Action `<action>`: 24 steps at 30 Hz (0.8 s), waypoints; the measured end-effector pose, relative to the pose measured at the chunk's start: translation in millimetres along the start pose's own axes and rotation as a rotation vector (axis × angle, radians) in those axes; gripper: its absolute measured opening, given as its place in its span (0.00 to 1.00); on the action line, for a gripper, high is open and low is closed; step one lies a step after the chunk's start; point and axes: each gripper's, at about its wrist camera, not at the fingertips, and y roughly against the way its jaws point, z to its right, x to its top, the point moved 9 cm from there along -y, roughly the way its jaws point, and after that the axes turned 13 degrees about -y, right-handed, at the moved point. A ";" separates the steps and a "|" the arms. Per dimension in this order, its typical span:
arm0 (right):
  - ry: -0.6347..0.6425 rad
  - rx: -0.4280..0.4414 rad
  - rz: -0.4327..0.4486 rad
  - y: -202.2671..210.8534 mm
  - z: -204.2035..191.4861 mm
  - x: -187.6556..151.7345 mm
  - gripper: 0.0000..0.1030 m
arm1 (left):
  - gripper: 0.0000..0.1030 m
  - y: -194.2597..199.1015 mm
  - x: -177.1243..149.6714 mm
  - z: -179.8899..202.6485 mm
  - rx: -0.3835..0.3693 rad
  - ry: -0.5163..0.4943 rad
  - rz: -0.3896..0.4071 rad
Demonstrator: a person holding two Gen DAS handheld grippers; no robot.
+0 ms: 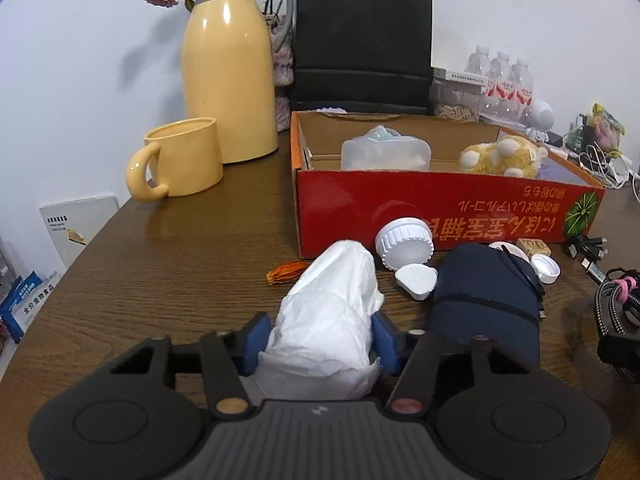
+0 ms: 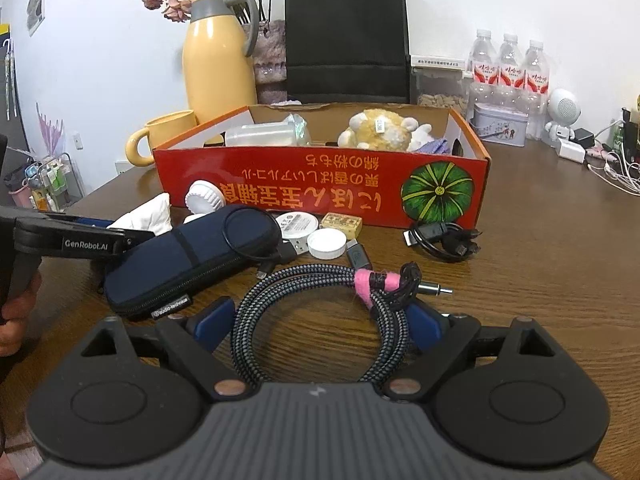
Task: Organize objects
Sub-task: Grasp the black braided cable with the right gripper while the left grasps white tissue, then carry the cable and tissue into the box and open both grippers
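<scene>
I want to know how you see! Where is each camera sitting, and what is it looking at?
Left wrist: sits on the left gripper, looking forward over its blue fingers, which press a white tissue bundle, toward the red box.
Right wrist: sits on the right gripper, looking at a coiled braided cable between its open fingers; the person's hand shows at left.
Both share the box, the navy pouch, the yellow jug and the black bag.

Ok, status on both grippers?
Left gripper shut on white pack. Right gripper open around braided cable. Red box ahead, clutter between.
</scene>
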 end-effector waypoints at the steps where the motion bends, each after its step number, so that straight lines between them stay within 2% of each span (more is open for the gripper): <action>1: 0.000 0.002 0.009 1.5 -0.2 0.8 0.88 | 0.50 3.1 0.5 -1.3 0.006 0.005 0.011; 7: 0.032 0.026 0.059 8.9 -8.4 8.3 0.88 | 0.50 31.7 23.0 -5.5 0.037 0.023 0.118; 12: 0.051 0.040 0.107 15.6 -15.7 27.2 0.88 | 0.51 44.5 48.8 1.3 0.022 0.025 0.175; 18: 0.070 0.042 0.174 16.6 -25.9 62.4 0.88 | 0.51 41.7 79.5 10.9 0.010 0.028 0.206; 24: 0.062 0.039 0.221 2.5 -30.6 96.7 0.88 | 0.51 25.7 106.7 17.6 0.008 0.039 0.204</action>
